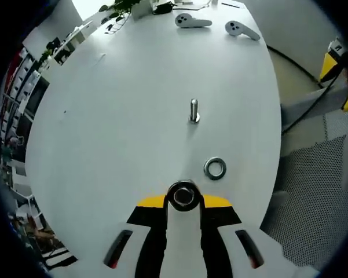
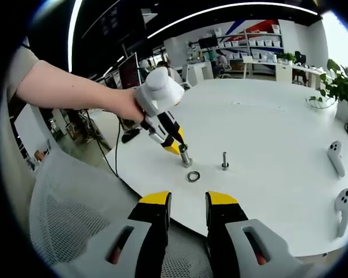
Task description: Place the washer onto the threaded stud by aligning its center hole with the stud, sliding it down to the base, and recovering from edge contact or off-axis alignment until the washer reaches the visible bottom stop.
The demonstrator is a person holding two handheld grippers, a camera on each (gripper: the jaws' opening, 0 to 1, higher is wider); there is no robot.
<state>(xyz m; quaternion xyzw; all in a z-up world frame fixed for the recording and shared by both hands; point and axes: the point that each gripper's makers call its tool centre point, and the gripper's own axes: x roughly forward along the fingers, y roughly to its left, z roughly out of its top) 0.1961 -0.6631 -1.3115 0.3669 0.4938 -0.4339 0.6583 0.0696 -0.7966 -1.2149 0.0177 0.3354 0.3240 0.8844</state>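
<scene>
Left hand-held gripper (image 1: 183, 202) clamps a metal cylinder (image 1: 183, 195) at lower centre; washer (image 1: 215, 168) lies flat on the tabletop (image 1: 121, 127), below the upright stud (image 1: 194, 110). Right hand-held gripper (image 2: 188, 205) is slightly open, empty

No text, label, brand, number or sign can be read in either view. The white table (image 1: 133, 116) is bare of print, and the threaded stud (image 1: 194, 110) and the washer (image 1: 215, 168) lying near it carry no marking that can be made out. The two white controllers (image 1: 217, 24) at the far edge of the table show no readable lettering. In the right gripper view, the red and blue wall graphic (image 2: 260, 26) far across the room and the boxes on the shelves (image 2: 260, 43) below it are too small and blurred to read.
</scene>
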